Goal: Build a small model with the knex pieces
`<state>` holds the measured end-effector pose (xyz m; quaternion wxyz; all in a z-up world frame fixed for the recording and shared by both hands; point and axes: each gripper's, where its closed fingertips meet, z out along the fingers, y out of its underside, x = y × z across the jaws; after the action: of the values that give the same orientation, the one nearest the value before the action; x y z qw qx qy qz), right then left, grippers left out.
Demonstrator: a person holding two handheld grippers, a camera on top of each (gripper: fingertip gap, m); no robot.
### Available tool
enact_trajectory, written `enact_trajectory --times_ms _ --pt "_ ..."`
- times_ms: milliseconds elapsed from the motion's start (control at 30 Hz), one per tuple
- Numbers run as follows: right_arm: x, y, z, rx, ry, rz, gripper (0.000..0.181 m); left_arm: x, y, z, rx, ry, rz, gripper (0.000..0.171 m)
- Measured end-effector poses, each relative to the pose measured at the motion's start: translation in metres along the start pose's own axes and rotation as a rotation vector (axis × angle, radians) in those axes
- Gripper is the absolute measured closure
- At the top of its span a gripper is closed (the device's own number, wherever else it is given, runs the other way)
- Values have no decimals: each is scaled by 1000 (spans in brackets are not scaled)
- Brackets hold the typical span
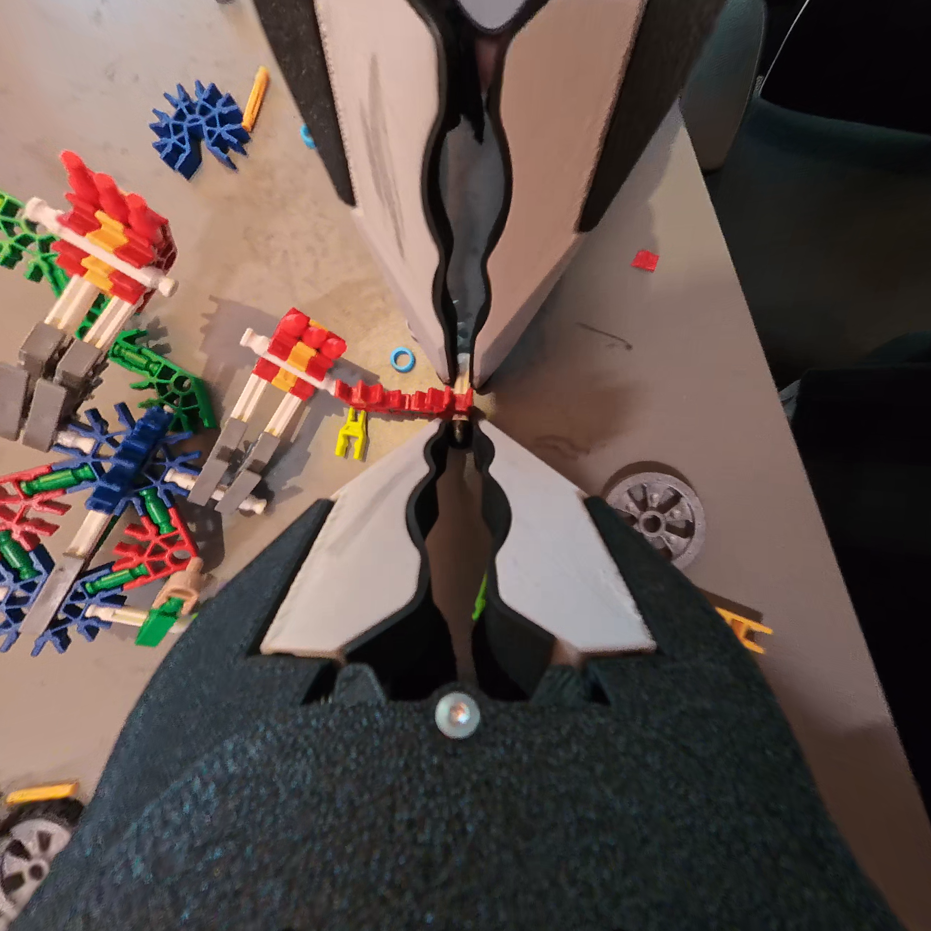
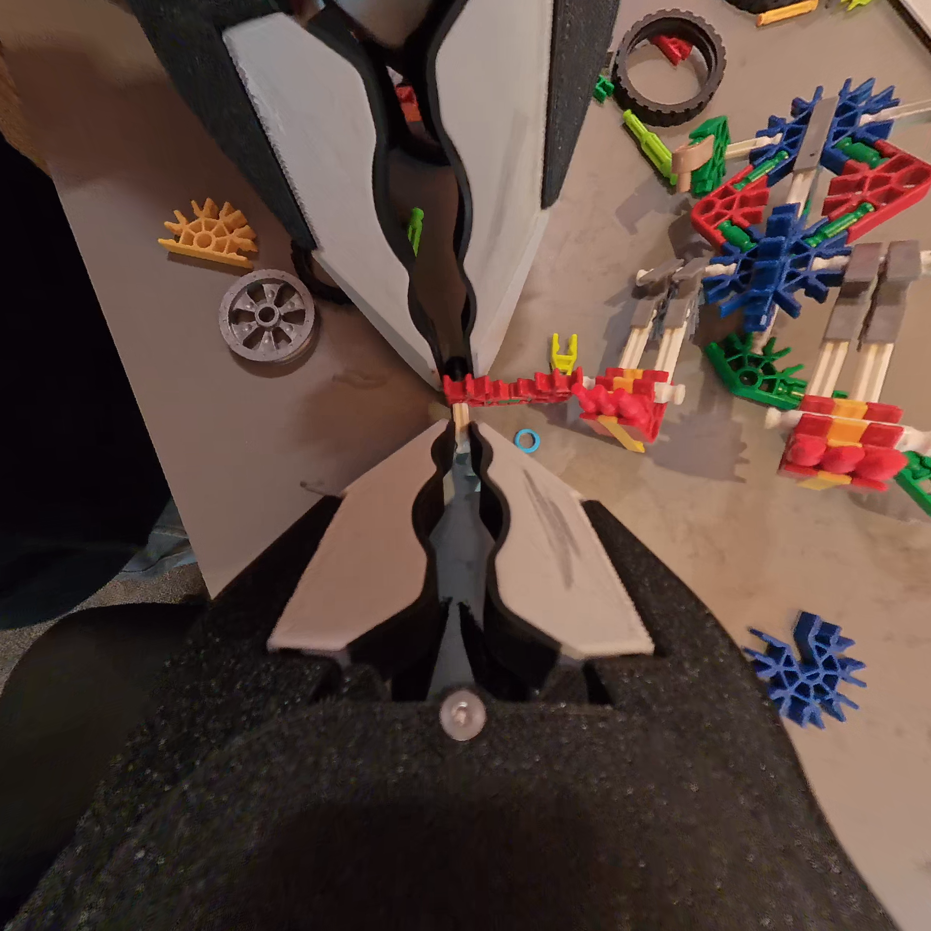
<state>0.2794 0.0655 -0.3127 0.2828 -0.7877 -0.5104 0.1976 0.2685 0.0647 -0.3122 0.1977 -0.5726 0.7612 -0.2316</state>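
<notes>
- The left gripper (image 1: 459,429) is closed to a thin slit; a small black piece (image 1: 459,433) is pinched at its tips.
- The right gripper (image 2: 461,429) is likewise almost closed, and a cream rod (image 2: 460,415) is clamped between its tips.
- The two grippers are set tip to tip, with only a red row (image 1: 403,400) of connectors between them.
- The rod and the black piece are both met by the near end of that row; whether either is seated in it cannot be told.
- The far end of the row is joined to a red and orange block (image 2: 624,398) on white rods, which rests on the table (image 1: 579,352).
- A blue ring (image 1: 402,359) and a yellow clip (image 1: 352,433) lie just beside the row, on opposite sides of it.
- A large model (image 1: 101,478) of blue, red and green connectors is spread farther off.
- A silver wheel (image 2: 267,316) and an orange connector (image 2: 209,234) lie near the table edge; a black tyre (image 2: 672,70) and a loose blue connector (image 2: 806,670) are well apart from the grippers.
- The table is matt grey-beige and faintly scuffed.
- Beyond its edge only dark shapes are seen; the room cannot be made out.
</notes>
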Motion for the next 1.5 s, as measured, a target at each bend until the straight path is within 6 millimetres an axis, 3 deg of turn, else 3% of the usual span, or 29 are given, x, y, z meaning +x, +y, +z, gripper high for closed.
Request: enact_trajectory --times_ms 133,300,667,1500 --pt "2 0 -1 11 32 19 175 -4 2 -13 16 -3 -65 164" --pt "-1 -4 -3 29 38 29 172 2 10 -7 -21 1 -54 164" --pt "1 3 -8 34 94 73 179 -2 7 -4 -5 -5 -49 166" --pt "-2 -2 -5 35 43 76 181 -4 7 -3 21 -16 -27 168"
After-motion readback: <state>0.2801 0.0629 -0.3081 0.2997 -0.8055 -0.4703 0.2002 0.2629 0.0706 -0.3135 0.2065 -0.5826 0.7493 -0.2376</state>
